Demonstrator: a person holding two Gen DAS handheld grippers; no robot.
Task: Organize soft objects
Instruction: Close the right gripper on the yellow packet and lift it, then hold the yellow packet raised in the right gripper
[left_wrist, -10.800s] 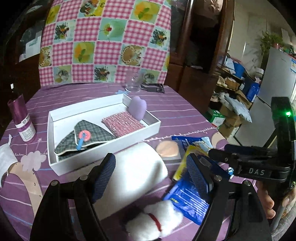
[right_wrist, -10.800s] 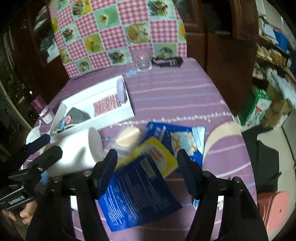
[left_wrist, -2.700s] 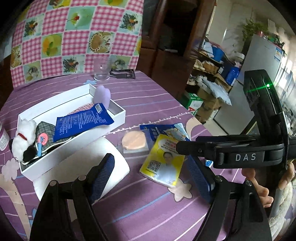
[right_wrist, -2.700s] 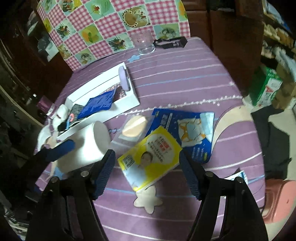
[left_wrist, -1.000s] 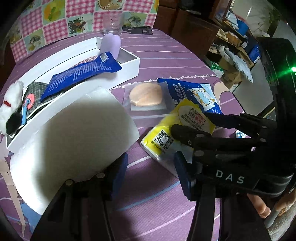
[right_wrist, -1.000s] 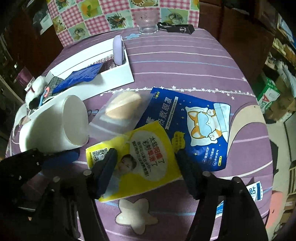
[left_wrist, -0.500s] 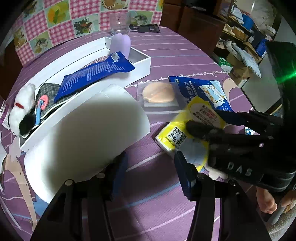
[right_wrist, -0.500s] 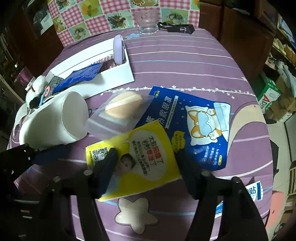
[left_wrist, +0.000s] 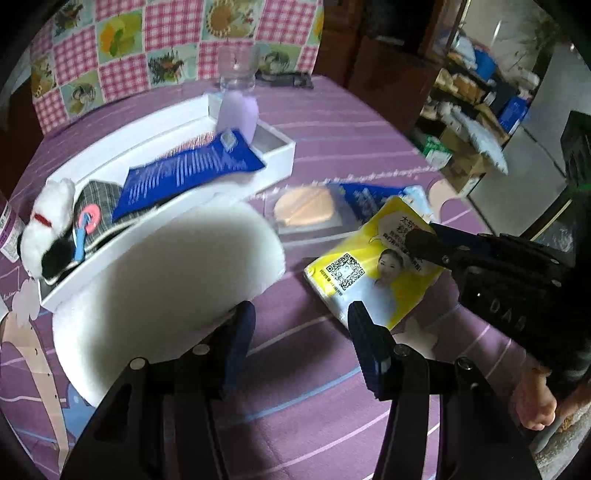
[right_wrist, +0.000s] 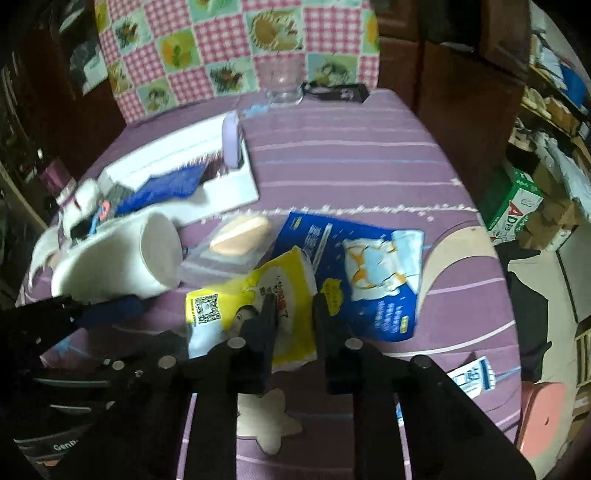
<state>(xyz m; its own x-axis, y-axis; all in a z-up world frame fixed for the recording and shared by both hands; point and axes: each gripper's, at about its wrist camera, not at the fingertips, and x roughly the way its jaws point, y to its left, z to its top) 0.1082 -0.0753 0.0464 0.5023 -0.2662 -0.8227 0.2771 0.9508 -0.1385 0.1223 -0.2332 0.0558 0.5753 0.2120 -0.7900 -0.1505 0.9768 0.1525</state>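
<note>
Yellow tissue pack (right_wrist: 255, 306) pinched by right gripper (right_wrist: 291, 310), overlapping blue pouch (right_wrist: 373, 273).

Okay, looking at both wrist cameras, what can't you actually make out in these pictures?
- Yellow tissue pack: its near end is hidden behind the right gripper in the right wrist view.
- Blue eye-mask pouch: mostly covered by the yellow pack in the left wrist view.
- White tray: what lies beneath the blue packet is covered.
- Purple bottle: cut off by the left wrist image edge.
- Pouch print: blurred, unreadable.
</note>
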